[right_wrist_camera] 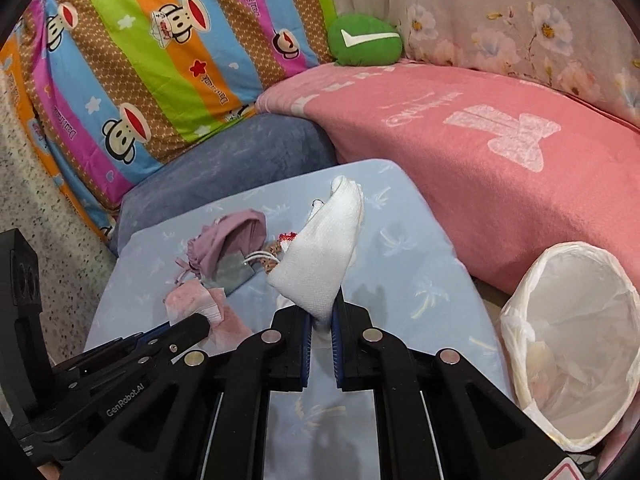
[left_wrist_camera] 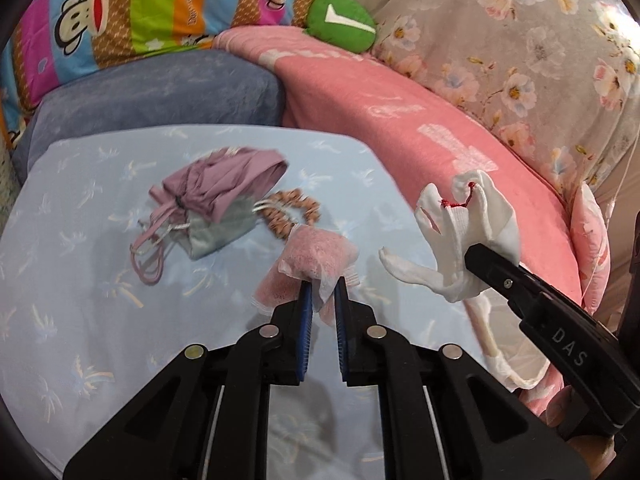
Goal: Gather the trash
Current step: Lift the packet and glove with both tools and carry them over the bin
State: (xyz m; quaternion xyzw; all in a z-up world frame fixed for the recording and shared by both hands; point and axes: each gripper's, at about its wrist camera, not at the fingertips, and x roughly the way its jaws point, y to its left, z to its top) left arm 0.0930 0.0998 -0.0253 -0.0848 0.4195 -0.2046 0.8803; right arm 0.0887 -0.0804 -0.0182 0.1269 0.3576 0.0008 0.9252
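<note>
My left gripper is shut on a crumpled pink tissue, which hangs lifted above the light-blue sheet. My right gripper is shut on a white cloth-like wad with a bit of red thread, also raised off the sheet. In the left wrist view the right gripper comes in from the right with the white wad. The right wrist view shows the left gripper at lower left with the pink tissue. A bin with a white liner stands open at the right.
A purple drawstring pouch, a grey pouch and a bead bracelet lie on the sheet. A pink blanket, a grey-blue pillow, a striped monkey quilt and a green cushion ring the far side.
</note>
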